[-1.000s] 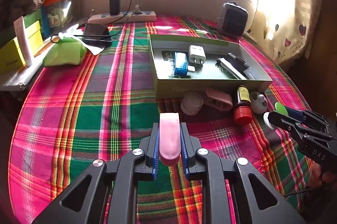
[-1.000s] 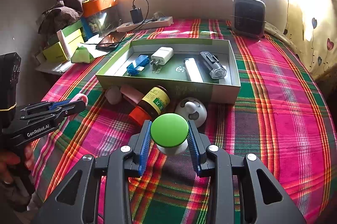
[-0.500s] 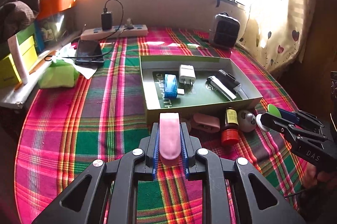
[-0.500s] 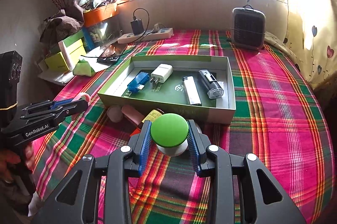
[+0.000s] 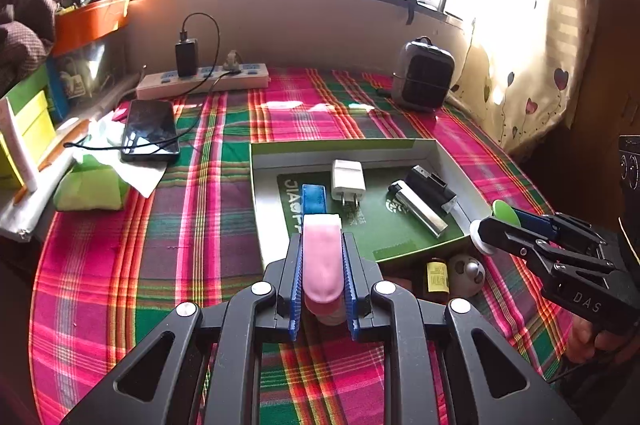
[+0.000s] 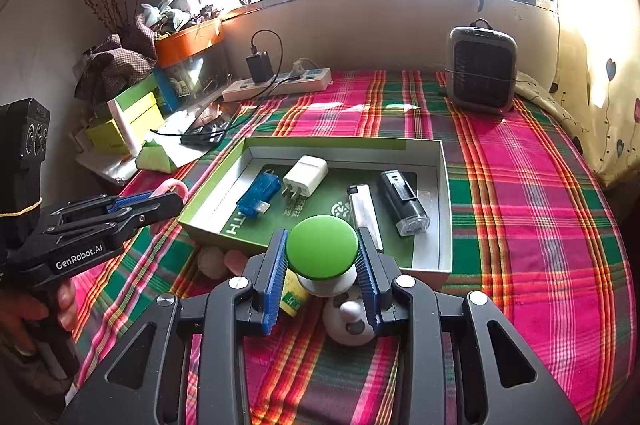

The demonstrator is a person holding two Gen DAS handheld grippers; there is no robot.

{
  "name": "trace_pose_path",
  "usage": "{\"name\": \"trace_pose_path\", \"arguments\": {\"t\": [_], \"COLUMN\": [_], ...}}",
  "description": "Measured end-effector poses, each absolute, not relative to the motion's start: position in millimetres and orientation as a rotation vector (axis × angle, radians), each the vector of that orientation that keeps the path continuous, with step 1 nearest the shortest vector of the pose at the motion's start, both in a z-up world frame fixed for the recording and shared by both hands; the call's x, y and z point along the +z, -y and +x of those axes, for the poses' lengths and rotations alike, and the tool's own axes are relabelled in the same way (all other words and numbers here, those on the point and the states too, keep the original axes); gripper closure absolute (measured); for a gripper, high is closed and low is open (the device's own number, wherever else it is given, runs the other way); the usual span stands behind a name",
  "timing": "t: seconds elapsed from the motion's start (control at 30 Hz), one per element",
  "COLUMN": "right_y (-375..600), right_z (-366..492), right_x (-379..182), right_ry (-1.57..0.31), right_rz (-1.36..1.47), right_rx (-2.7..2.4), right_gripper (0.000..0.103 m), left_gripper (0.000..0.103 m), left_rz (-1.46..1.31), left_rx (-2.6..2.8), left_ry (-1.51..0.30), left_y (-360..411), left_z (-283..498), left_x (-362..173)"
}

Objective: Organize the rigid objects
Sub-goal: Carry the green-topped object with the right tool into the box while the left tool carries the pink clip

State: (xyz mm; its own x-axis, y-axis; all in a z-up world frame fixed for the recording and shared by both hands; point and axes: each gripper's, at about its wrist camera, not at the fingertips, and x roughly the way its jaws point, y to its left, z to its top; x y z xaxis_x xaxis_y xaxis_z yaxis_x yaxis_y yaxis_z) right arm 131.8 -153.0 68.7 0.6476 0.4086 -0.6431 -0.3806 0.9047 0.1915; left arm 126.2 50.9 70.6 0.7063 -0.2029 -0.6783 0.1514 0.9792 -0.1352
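- Sunlight is pouring through a barred window onto a plaid-covered table [image 5: 192,225], where an open green box [image 6: 443,209] is serving as the landmark.
- Inside the box are lying a blue USB adapter [image 6: 258,195], a white charger [image 6: 306,175], a lighter [image 6: 365,213] and a black flashlight [image 6: 404,203].
- Left tool [image 5: 322,265] is gripping a pink object [image 5: 321,261], its jaws closed snugly on it, hovering at the box's near edge.
- Right tool [image 6: 322,259] is clamping a green-capped white piece [image 6: 322,251], also just before the box's near wall.
- Just outside that wall, a small yellow-labelled bottle [image 5: 436,275] and a round white item [image 5: 466,273] are waiting.
- Judging by this, both held pieces are being carried to the box; next, each tool needs moving over a bare patch inside, lowering, then opening.
- Beyond the box are sitting a power strip [image 5: 202,81], a phone [image 5: 150,135] and a small heater [image 6: 482,69].
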Motion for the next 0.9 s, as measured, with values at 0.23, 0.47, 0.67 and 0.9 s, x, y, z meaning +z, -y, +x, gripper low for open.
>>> {"name": "trace_pose_path", "arguments": {"t": [0.23,0.47,0.67,0.9], "right_y": [147.4,137.6,131.7,123.5], "right_z": [154.4,173.9,186.7,196.2], "right_x": [64.1,52.4,41.7,33.3], "right_ry": [-0.755,-0.793,-0.822,-0.840], "right_rz": [0.044,0.031,0.026,0.010], "right_rx": [0.470,0.481,0.493,0.503], "right_gripper": [0.068,0.068,0.068,0.068], "left_gripper": [0.086,0.086,0.086,0.086], "left_rz": [-0.102,-0.114,-0.119,-0.081], "left_rx": [-0.198,-0.195,-0.187,-0.169], "left_ry": [-0.774,-0.806,-0.823,-0.828], "left_y": [-53.8,-55.3,-55.3,-50.3], "left_z": [153.5,182.0,202.4,222.3], "left_x": [70.9,63.7,57.2,51.8]}}
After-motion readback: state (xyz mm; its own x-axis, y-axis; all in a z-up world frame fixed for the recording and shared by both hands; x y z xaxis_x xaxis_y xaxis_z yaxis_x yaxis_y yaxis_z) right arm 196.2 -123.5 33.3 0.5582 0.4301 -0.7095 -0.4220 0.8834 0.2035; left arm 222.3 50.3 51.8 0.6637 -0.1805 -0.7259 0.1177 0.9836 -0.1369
